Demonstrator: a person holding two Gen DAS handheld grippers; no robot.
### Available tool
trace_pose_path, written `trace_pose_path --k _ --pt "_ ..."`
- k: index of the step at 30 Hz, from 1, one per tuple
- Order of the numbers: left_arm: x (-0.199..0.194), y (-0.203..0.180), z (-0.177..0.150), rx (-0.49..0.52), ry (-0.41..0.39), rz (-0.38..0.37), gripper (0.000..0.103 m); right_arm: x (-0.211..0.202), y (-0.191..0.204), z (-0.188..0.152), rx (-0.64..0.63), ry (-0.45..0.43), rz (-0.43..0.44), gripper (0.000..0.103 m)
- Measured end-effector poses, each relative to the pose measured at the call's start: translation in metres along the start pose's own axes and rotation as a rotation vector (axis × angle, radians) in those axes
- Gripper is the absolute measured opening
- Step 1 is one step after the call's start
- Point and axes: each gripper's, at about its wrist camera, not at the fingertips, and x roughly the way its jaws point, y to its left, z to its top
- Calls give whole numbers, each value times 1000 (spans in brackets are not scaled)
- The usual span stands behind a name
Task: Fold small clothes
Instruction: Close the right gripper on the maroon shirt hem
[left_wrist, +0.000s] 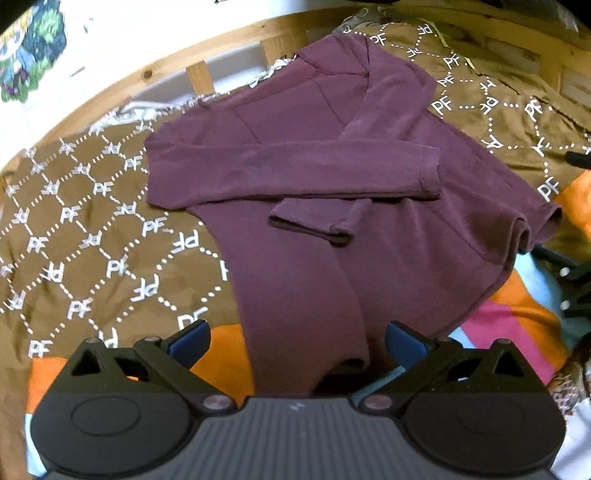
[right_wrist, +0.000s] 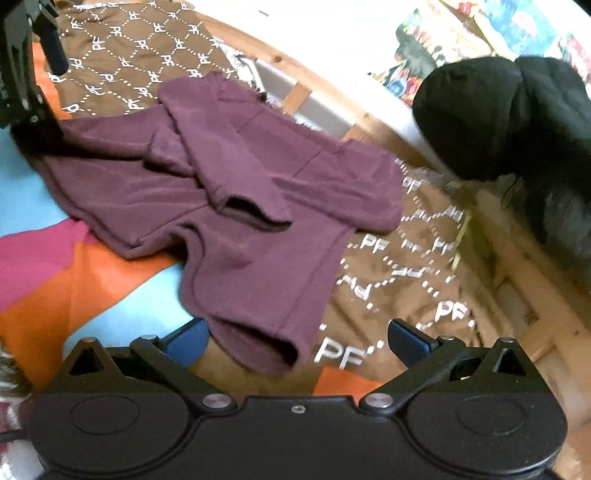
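- Shirt (left_wrist: 332, 155): maroon, long-sleeved; flat on the bed (left_wrist: 74, 221), collar toward the slatted edge, sleeves crossed over the chest.
- Left gripper (left_wrist: 297, 345): jaws wide open, empty, straddling the hem.
- Right gripper (right_wrist: 297, 343): jaws wide open, empty, at the other hem corner.
- Step, judged: pinch both hem corners level, then fold toward the collar.

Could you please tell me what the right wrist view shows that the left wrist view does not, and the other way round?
Only the right wrist view shows the black bundle by the wooden frame, the colourful pictures above it, and the right gripper, open over the hem. Only the left wrist view shows the left gripper close up, open over the shirt's bottom edge. Both show the purple shirt with sleeves crossed over its body, lying on the brown patterned blanket and the bright sheet.
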Motion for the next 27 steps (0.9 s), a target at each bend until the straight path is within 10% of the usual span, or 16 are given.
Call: trace_pose_path --k 11,20,27 --pt "-4 -6 6 0 9 -37 102 8 4 -1 -48 -48 2 100" --pt "-3 -11 19 -8 -2 -71 103 6 6 1 -42 -41 44 81" --pt "-2 -16 22 3 -9 -78 103 6 8 1 -48 -33 65 43"
